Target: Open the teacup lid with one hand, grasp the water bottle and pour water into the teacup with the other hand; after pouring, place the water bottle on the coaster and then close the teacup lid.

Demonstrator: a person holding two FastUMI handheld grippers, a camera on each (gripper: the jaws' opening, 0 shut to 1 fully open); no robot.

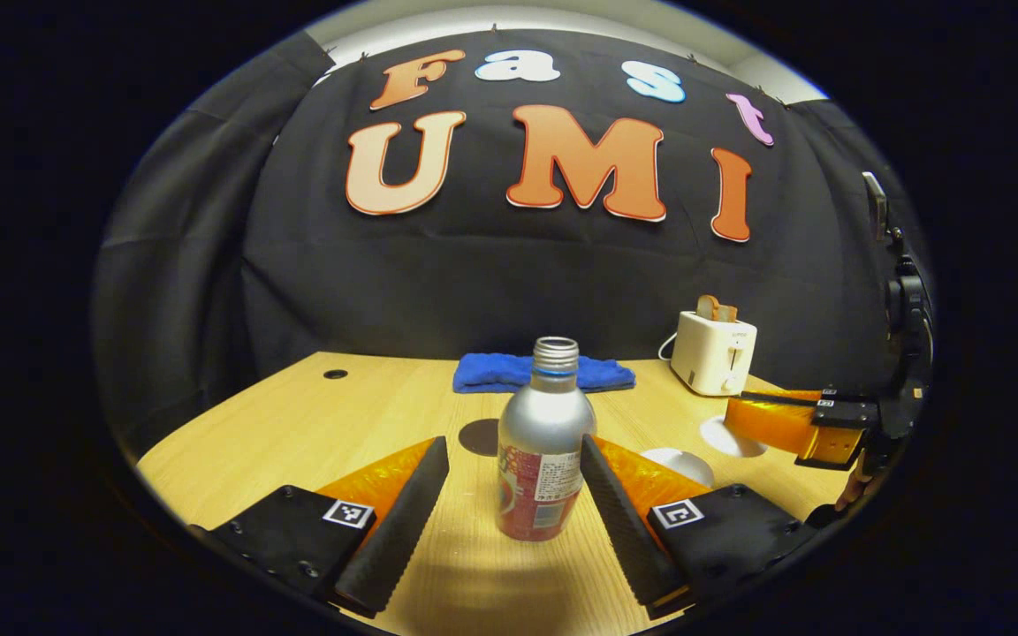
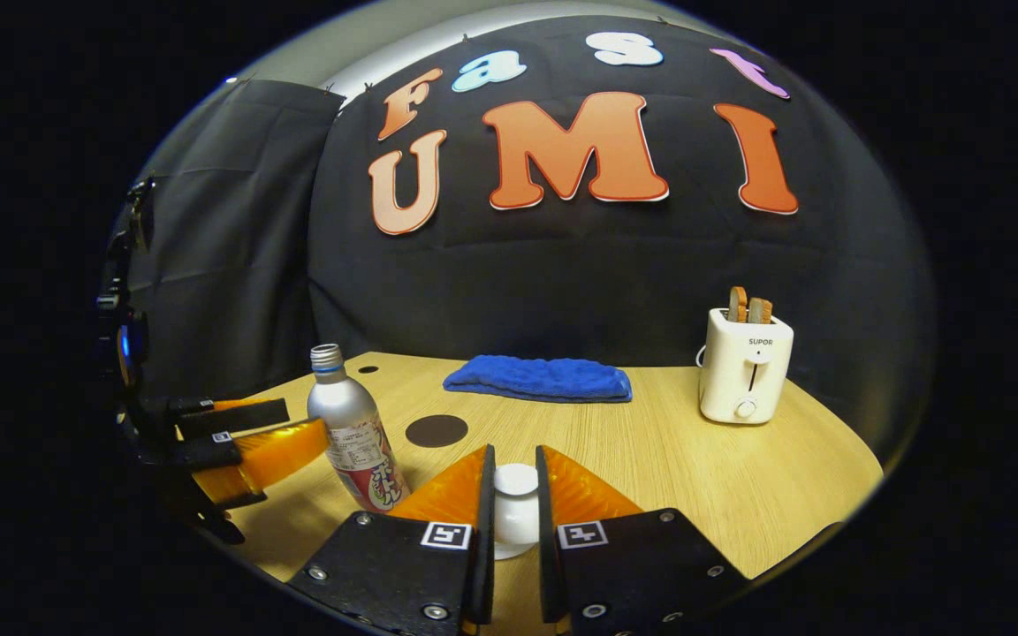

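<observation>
A silver water bottle (image 1: 540,442) with a red label and no cap stands upright between the wide-apart fingers of my left gripper (image 1: 513,446), which is open; the right pad (image 1: 619,508) is nearly touching it. Behind the bottle lies a dark round coaster (image 1: 476,437). My right gripper (image 2: 515,459) is shut on the knob of the white teacup lid (image 2: 516,495). In the left gripper view, the right gripper (image 1: 739,422) has a white round piece at its tips. A white teacup (image 1: 681,464) sits just left of it, partly behind my finger.
A blue cloth (image 2: 537,378) lies at the back of the wooden table (image 2: 721,477). A white toaster (image 2: 746,367) with bread slices stands at the back right. The bottle (image 2: 354,433) and left gripper (image 2: 292,424) are left of the coaster (image 2: 436,430).
</observation>
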